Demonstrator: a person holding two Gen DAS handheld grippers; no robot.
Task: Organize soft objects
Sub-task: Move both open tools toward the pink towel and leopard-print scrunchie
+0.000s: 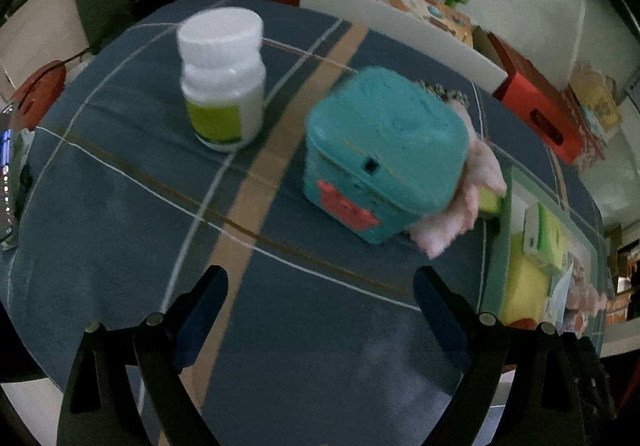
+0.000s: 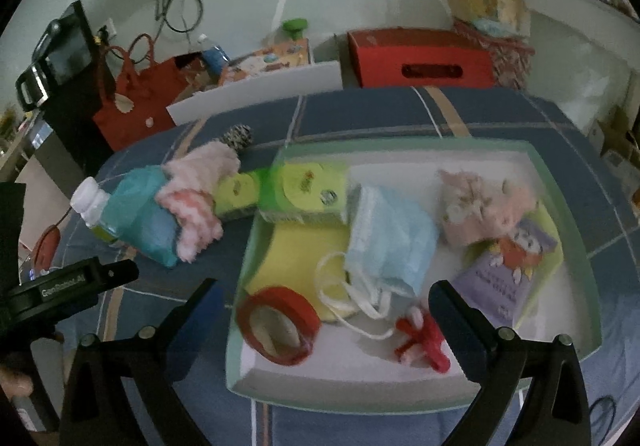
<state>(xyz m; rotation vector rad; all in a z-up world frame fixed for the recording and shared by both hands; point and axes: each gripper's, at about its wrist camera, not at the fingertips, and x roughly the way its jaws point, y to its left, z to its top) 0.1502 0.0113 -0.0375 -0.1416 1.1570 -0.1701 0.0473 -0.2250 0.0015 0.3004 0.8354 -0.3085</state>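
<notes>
A pale green tray (image 2: pixel 568 206) on the blue checked cloth holds a blue face mask (image 2: pixel 392 242), a pink plush (image 2: pixel 484 206), a red tape roll (image 2: pixel 280 322), a red pipe-cleaner figure (image 2: pixel 424 338), a yellow sponge (image 2: pixel 296 254), a tissue pack (image 2: pixel 308 190) and a purple packet (image 2: pixel 504 274). Left of the tray lie a pink fluffy cloth (image 2: pixel 196 194) (image 1: pixel 472 202) against a teal box (image 1: pixel 380 150) (image 2: pixel 136 214), and a green sponge (image 2: pixel 236 194). My left gripper (image 1: pixel 320 298) is open, short of the teal box. My right gripper (image 2: pixel 324 306) is open over the tray's near side.
A white pill bottle (image 1: pixel 224 78) stands left of the teal box. A small speckled ball (image 2: pixel 238 136) lies behind the pink cloth. A white board (image 2: pixel 256 94), a red box (image 2: pixel 420 58) and a red bag (image 2: pixel 136 98) stand beyond the table's far edge.
</notes>
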